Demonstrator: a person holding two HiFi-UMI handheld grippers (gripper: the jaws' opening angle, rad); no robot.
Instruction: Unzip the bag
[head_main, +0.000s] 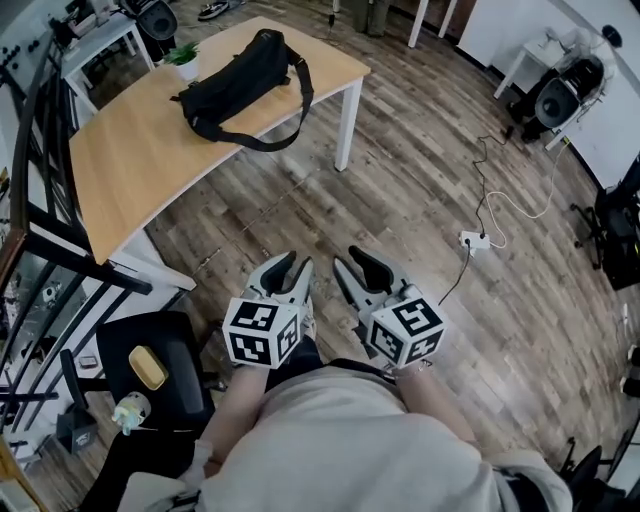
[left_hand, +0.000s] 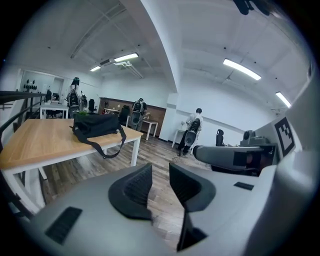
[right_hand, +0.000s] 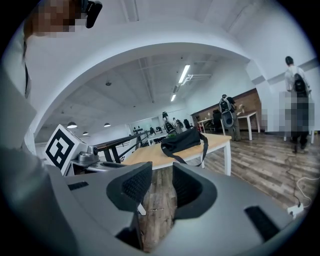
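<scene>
Left tongs (head_main: 290, 272) parted; chair (head_main: 178, 350) head-view only

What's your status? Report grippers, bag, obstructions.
Left gripper open, empty. Right gripper open, empty. Black bag on wooden table ahead, untouched. Only wood floor between.

too small to tell, on the black bag (head_main: 238, 82): zip and pull. hidden behind the dark railing (head_main: 30, 140): left edge of the wooden table (head_main: 140, 150). cropped at the right edge: a dark chair (head_main: 620, 235).
</scene>
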